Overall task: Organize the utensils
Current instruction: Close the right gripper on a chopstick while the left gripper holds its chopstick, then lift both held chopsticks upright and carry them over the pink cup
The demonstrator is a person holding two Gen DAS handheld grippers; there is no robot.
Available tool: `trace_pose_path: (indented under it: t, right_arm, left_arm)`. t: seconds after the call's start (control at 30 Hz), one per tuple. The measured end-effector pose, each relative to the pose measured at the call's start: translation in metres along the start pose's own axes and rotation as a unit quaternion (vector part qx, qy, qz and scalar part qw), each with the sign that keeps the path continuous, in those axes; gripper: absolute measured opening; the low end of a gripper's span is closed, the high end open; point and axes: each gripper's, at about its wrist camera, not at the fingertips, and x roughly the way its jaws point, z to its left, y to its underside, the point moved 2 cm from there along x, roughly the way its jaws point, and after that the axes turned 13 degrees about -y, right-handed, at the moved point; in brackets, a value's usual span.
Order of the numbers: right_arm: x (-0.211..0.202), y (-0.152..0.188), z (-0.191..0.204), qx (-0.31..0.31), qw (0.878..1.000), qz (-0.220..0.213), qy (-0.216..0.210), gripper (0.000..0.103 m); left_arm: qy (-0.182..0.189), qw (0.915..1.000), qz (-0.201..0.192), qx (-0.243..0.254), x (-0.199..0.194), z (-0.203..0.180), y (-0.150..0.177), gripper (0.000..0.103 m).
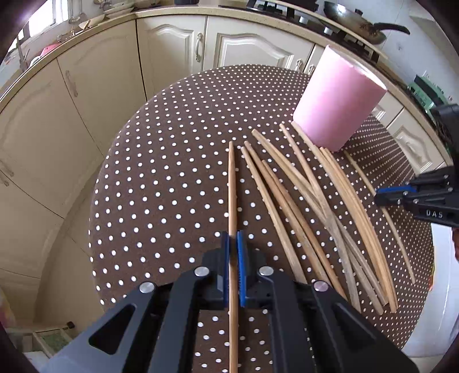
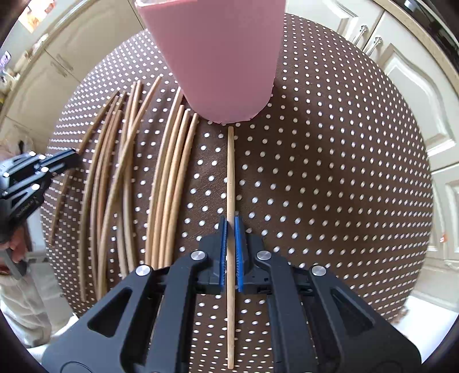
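Left gripper (image 1: 233, 246): black two-finger unit with blue pads, jaws drawn in to a narrow gap and clamped on a single thin wooden chopstick (image 1: 232, 183). The stick passes between the pads and runs straight ahead over the round table with a brown, white-dotted cloth (image 1: 160, 172); its far tip ends about level with the near ends of the loose pile.

Right gripper (image 2: 229, 229): same construction, jaws likewise narrow and pressed on a second slender wooden chopstick (image 2: 230, 172). This stick lies along the gripper's axis, its far tip just short of the base of the tall pink cylindrical holder (image 2: 221, 57), not touching it as far as the view shows.

Beside each gripper lies the loose pile of wooden chopsticks (image 1: 315, 206), spread flat on the cloth, several crossing one another. In the left wrist view the pile is to the right of the held stick; some of its far ends reach the foot of the pink holder, which stands upright near the table's far edge.

The right gripper appears at the right edge of the left wrist view, beyond the pile.

Beyond the table: cream kitchen cabinets (image 1: 172, 48) under a beige counter, and a dark frying pan (image 1: 358, 23) on a hob.
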Motion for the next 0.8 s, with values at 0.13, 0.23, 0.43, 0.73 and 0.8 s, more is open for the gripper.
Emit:
trace_pose_path:
  t: [0.13, 0.23, 0.43, 0.73, 0.8]
  right_arm:
    - [-0.019, 0.018, -0.008, 0.004, 0.999, -0.045, -0.024, 0.006]
    - [-0.039, 0.033, -0.011, 0.004, 0.995, -0.084, -0.045, 0.006]
    - [-0.088, 0.053, -0.018, 0.004, 0.982, -0.167, -0.091, 0.006]
    - [-0.182, 0.037, -0.004, -0.032, 0.945, -0.298, -0.134, 0.006]
    - [-0.193, 0.033, 0.006, -0.039, 0.936, -0.325, -0.130, 0.006]
  left_arm:
    - [0.017, 0.9985, -0.048, -0.021, -0.022, 0.001, 0.008, 0.005]
    - [0.039, 0.9945, -0.092, -0.030, -0.045, -0.001, 0.011, 0.005]
    - [0.090, 0.9798, -0.175, -0.035, -0.088, -0.024, 0.001, 0.006]
    - [0.126, 0.9494, -0.284, -0.049, -0.135, -0.075, -0.054, 0.006]
    - [0.139, 0.9410, -0.302, -0.062, -0.136, -0.082, -0.070, 0.006]
